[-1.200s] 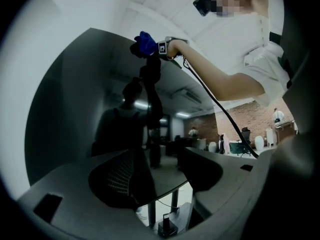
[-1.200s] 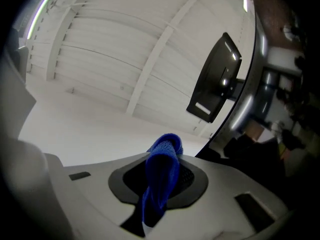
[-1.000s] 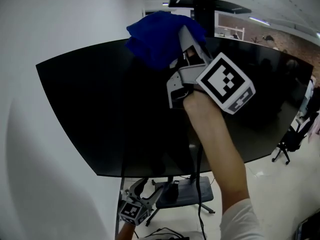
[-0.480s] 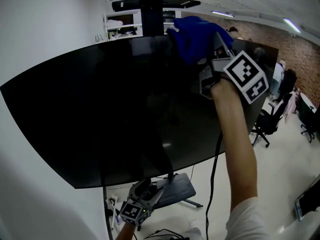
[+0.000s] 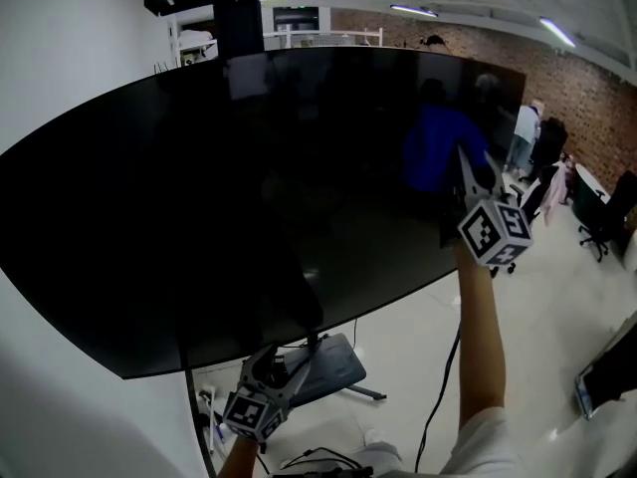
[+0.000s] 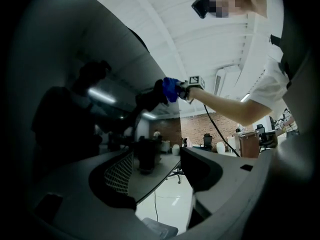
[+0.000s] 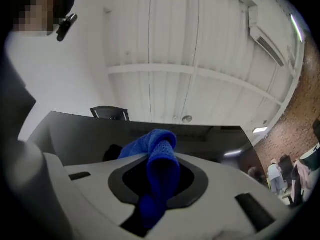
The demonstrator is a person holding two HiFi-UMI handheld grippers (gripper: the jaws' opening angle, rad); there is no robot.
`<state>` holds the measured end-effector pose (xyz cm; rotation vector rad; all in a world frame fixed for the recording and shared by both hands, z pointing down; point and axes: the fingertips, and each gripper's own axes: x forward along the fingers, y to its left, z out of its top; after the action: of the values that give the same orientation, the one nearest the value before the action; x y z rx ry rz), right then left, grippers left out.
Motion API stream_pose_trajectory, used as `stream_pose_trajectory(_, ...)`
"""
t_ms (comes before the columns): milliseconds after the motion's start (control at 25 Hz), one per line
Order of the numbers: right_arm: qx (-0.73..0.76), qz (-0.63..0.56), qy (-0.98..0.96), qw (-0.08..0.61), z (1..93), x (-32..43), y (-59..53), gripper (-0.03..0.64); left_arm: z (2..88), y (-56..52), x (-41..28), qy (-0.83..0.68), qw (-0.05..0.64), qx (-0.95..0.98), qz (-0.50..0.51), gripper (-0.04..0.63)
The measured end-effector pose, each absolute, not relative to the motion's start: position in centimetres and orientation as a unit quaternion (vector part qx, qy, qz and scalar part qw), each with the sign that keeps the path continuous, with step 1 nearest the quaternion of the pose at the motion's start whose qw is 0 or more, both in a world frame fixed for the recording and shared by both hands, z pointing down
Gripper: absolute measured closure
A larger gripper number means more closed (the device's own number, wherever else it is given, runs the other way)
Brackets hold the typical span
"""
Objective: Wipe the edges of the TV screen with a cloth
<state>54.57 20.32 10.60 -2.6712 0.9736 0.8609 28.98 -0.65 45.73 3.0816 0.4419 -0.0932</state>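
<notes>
While the right tongs (image 5: 466, 175) are clamped shut on a fold of the blue cloth (image 7: 155, 149), only a narrow strip of it is actually pinched. The rest bunches out ahead of the tips. That bunch sits just beyond the tongs, and from the left gripper view it looks to be meeting the dark glass of the TV screen (image 5: 199, 217), with the screen's right edge just off to the tongs' right.

To my eye, 2 things could go wrong from here. If the cloth drags hard along the border, it could pull free of that thin pinch. If the wad flattens or shifts aside, the hard tips behind it could touch the glass and mark it. Leaning in too firmly might also rock the panel on its stand, though I can't tell how steady that is.

Her or his right arm (image 5: 478, 347) is stretched nearly straight, up and forward, wrist high, with the marker cube facing back toward the head. A cable (image 5: 438, 396) hangs beneath the arm.

Far below, under the screen's bottom edge, the left tongs (image 5: 282, 366) are held low with the jaws standing apart and nothing between them.
</notes>
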Motion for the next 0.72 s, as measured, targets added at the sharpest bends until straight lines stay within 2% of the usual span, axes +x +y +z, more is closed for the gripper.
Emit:
stream_pose_trajectory(240,-0.906,0.184,0.370,0.089,27.8,56.8,24.3,0.543,45.1,-1.9,31.3,0.086,-0.030,0.992,-0.085,0.335)
stream_pose_trajectory(400,-0.889,0.118,0.439,0.059,39.8,53.1,21.3,0.543,45.5,-1.9,30.5,0.029,-0.033,0.995,-0.086,0.341)
stream_pose_trajectory(720,-0.851,0.064,0.521,0.024,48.1,47.1,13.1,0.548,46.5,-2.5,30.4,-0.044,-0.033,0.996,-0.074,0.356)
